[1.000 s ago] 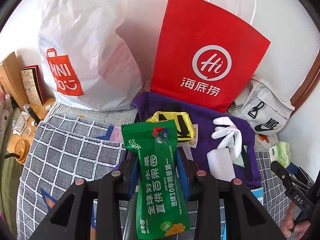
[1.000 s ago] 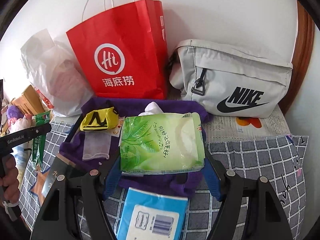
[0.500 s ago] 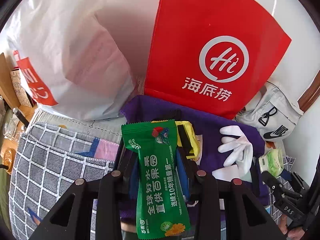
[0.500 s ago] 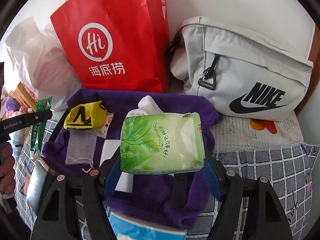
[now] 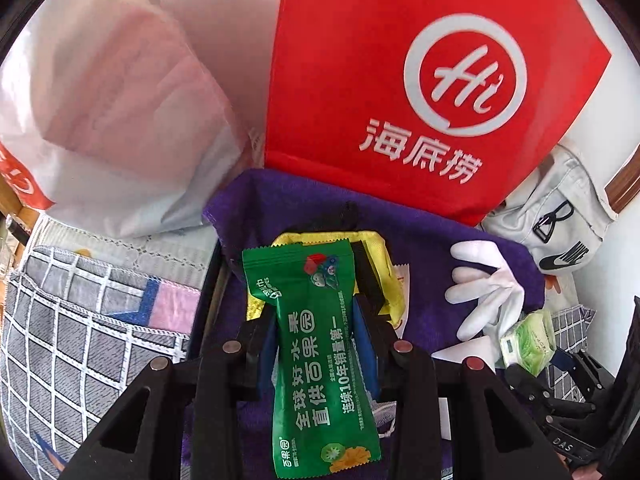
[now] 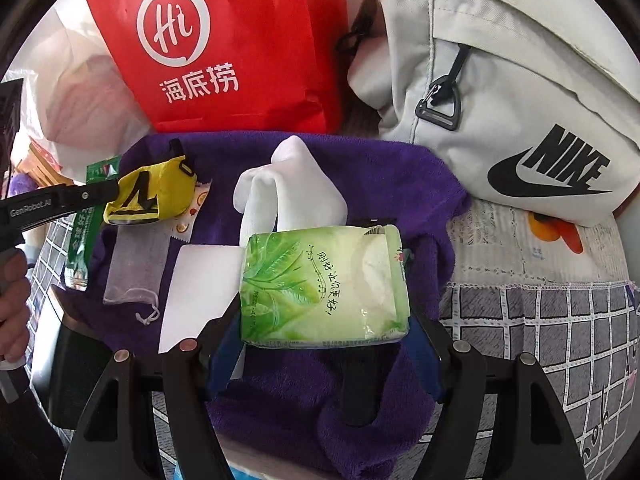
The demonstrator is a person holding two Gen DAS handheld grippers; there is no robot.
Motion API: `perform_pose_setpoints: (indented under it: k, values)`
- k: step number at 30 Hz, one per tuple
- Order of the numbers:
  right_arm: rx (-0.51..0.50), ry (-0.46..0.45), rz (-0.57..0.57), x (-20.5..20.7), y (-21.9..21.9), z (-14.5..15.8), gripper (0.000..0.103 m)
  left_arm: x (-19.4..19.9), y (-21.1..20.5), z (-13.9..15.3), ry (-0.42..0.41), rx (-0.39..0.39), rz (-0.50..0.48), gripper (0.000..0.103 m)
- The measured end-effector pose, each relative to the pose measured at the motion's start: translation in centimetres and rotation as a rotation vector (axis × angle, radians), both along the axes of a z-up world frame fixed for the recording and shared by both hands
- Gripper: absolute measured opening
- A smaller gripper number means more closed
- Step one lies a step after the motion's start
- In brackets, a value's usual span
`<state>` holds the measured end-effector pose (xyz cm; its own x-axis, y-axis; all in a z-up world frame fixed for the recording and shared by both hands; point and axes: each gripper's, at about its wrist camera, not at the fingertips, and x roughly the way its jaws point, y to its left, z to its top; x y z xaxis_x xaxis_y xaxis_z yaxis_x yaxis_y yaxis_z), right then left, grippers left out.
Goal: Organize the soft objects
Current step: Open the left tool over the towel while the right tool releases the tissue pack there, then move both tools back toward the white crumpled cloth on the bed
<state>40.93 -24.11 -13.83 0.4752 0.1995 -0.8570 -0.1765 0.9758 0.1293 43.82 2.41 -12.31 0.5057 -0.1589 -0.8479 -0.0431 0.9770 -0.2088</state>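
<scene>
My left gripper (image 5: 314,316) is shut on a green wet-wipe sachet (image 5: 316,352) and holds it above a purple towel (image 5: 288,208), over a yellow pouch (image 5: 378,256). My right gripper (image 6: 322,316) is shut on a green tissue pack (image 6: 324,288) and holds it over the same towel (image 6: 380,168), just in front of white gloves (image 6: 288,184). The gloves (image 5: 486,292) and the tissue pack (image 5: 528,340) show at the right of the left wrist view. The yellow pouch (image 6: 152,192), a small mesh drawstring bag (image 6: 136,268) and a white card (image 6: 200,292) lie on the towel.
A red paper bag (image 5: 420,92) stands behind the towel, a white plastic bag (image 5: 120,112) to its left, a grey Nike bag (image 6: 500,92) to its right. A checked grey cloth (image 6: 540,340) covers the surface around. The left gripper and hand (image 6: 24,232) show at the left edge.
Both grippers have moved forward over the purple towel with their packs still held. The red bag and the Nike bag loom larger.
</scene>
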Motion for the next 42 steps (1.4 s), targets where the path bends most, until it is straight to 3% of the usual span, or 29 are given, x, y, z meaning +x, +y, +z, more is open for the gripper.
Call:
perform_pose_setpoints:
  k: [5,13,16,20,23,35,42]
  values:
    - [0.055,0.021,0.012,0.0,-0.8,0.0,0.073,0.2,-0.2,-0.9,0.018,-0.002,-0.001,0.033]
    - [0.04,0.03,0.039,-0.2,-0.4,-0.2,0.074,0.7,-0.9,-1.4,0.034,0.024,-0.013,0.034]
    - [0.03,0.002,0.047,-0.7,0.0,0.2,0.087,1.0,-1.1,-1.3,0.042,0.018,-0.023,0.04]
    - [0.057,-0.018,0.048,-1.1,0.2,0.9,0.087,0.6,-1.2,-0.7,0.045,0.025,-0.013,0.048]
    - [0.064,-0.018,0.029,-1.1,0.0,1.5,0.087,-0.2,-0.7,0.3,0.033,0.033,-0.003,0.049]
    - [0.088,-0.129,-0.021,-7.7,-0.6,6.6,0.087,-8.7,1.2,5.2,-0.037,0.083,0.028,0.049]
    - [0.12,-0.145,-0.005,-13.6,1.3,7.4,0.087,-14.9,3.0,5.6,-0.043,0.103,0.055,0.049]
